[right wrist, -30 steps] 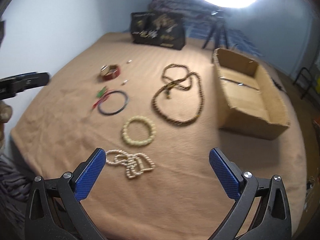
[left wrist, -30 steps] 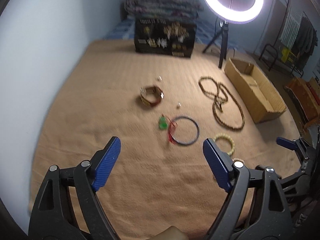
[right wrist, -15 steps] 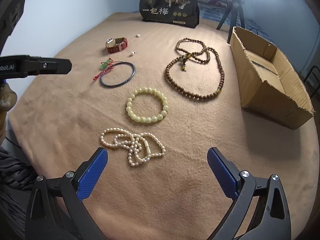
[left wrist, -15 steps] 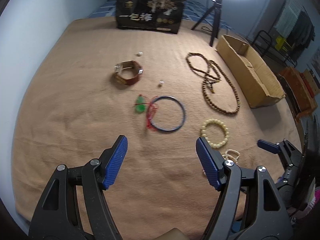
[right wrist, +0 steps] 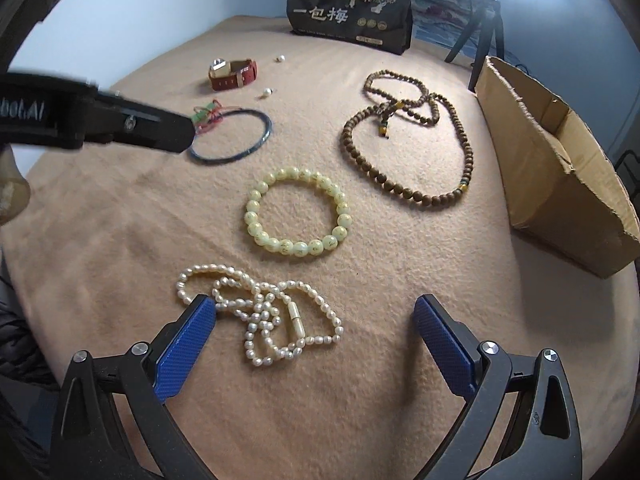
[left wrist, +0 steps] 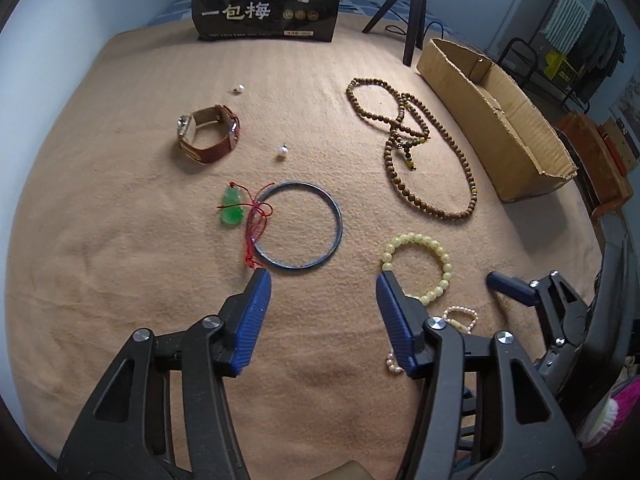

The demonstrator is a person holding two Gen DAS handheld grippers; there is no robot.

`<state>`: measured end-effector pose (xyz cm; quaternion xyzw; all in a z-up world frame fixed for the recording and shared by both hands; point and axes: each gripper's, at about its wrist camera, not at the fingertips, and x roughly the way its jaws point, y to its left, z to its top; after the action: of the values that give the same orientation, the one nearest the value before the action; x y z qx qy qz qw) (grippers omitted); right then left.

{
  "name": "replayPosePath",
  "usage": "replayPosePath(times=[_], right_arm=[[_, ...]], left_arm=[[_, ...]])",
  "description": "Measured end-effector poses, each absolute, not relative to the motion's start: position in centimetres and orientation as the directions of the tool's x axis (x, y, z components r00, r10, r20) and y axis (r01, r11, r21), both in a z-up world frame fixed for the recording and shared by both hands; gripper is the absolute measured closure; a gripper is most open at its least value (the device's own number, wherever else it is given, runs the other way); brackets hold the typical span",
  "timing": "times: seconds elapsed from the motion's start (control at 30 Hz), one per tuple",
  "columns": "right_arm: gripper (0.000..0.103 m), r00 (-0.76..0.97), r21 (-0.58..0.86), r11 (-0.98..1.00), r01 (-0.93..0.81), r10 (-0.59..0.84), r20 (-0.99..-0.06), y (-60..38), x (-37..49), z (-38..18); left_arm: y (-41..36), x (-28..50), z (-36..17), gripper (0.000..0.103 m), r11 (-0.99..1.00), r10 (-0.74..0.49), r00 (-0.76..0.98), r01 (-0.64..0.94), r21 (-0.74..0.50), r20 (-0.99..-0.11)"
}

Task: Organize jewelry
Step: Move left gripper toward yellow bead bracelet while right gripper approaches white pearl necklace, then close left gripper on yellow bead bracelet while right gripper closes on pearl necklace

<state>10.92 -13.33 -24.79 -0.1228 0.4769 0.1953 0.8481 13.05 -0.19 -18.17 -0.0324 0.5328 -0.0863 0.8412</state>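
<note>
Jewelry lies spread on a tan blanket. My left gripper (left wrist: 322, 276) is open and empty, just short of a blue bangle (left wrist: 298, 226) tied by red cord to a green pendant (left wrist: 232, 206). My right gripper (right wrist: 314, 306) is open and empty, its left tip at a tangled white pearl necklace (right wrist: 264, 318). A yellow bead bracelet (right wrist: 298, 212) lies beyond it. A long brown bead necklace (right wrist: 404, 136), a brown-strap watch (left wrist: 208, 134) and two loose pearls (left wrist: 283, 153) lie farther off. The left gripper's arm (right wrist: 96, 120) crosses the right wrist view.
An open cardboard box (left wrist: 496, 116) stands at the blanket's right side (right wrist: 556, 164). A black printed bag (left wrist: 266, 0) stands at the far edge. A ring-light tripod (left wrist: 412, 8) stands behind it. A wall runs along the left.
Both grippers have moved forward and down toward the blanket. The left one has closed in on the blue bangle and narrowed a little; the right one on the pearl necklace.
</note>
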Motion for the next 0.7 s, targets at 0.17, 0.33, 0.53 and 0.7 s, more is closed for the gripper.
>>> replayPosePath(times=[0.17,0.33,0.53,0.7], right_arm=[[0.025,0.477,-0.037,0.876,-0.48,0.225,-0.849,-13.3,10.7,-24.7],[0.053,0.483,-0.039,0.866,-0.498,0.24,-0.842,-14.0,10.5,-24.4],[0.087,0.478,-0.026,0.867,-0.497,0.249,-0.842,-15.1,10.6,-24.2],[0.095,0.455,0.026,0.875,-0.483,0.276,-0.847,-16.3,11.0,-24.2]], left_arm=[[-1.4,13.8,-19.1,0.047,0.978,-0.199,0.395,0.136,-0.158,-0.897],[-3.1,14.5,-20.5,0.054,0.974,-0.208,0.359,0.163,-0.158,-0.91],[-4.9,15.4,-21.6,0.062,0.97,-0.216,0.33,0.184,-0.161,-0.919],[-5.9,15.9,-22.4,0.066,0.971,-0.202,0.321,0.189,-0.146,-0.925]])
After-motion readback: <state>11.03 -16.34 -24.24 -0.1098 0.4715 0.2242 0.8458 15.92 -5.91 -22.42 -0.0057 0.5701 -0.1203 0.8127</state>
